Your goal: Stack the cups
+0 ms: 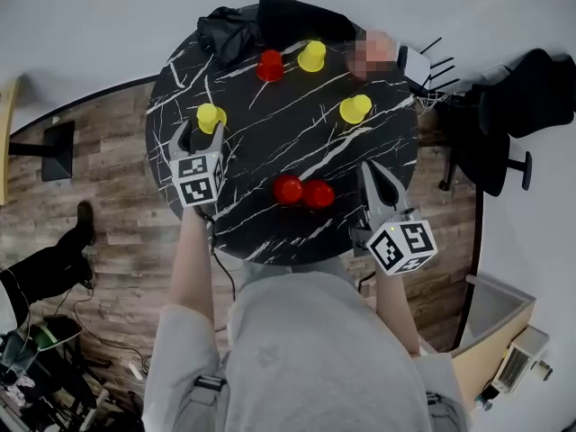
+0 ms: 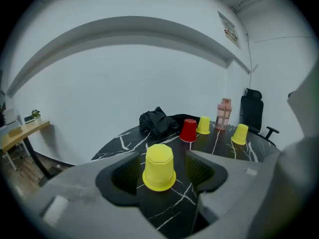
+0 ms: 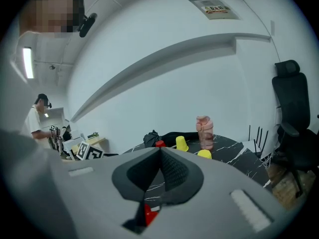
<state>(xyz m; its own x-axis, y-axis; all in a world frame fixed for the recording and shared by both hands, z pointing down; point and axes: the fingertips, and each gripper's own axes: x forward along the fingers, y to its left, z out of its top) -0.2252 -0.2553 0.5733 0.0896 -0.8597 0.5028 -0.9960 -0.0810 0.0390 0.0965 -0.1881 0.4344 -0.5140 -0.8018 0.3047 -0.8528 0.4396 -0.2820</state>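
1. A round black marble-pattern tabletop [image 1: 270, 133] with white veins carries six cups, all upside down and none stacked on another.
2. The left gripper [image 1: 202, 133] is at the tabletop's left side; its jaws stand wide apart, released, on either side of the near yellow cup [image 1: 211, 116]; the left gripper view shows this cup [image 2: 159, 167] resting rim-down on the tabletop between the ribbed pads, with a gap at each side, so neither pad touches it.
3. The right gripper [image 1: 373, 174] is at the tabletop's right front edge; its jaws are clenched together on nothing, the two pads meeting in a single seam in the right gripper view [image 3: 160, 171].
4. One red cup [image 1: 288, 189] and a second red cup [image 1: 317, 193] stand side by side, touching, near the front edge, between the two grippers and nearer the right one; a sliver of red [image 3: 149, 214] shows below the right jaws.
5. At the far side a third red cup [image 1: 270, 65] stands just beside the far yellow cup [image 1: 312, 56]; a third yellow cup [image 1: 355, 109] stands apart toward the right.
6. A crumpled black garment [image 1: 229, 30] lies on the far left rim; a pink bottle [image 2: 225, 114] stands upright behind the far cups; a black office chair [image 1: 526, 97] is off the tabletop at the right.
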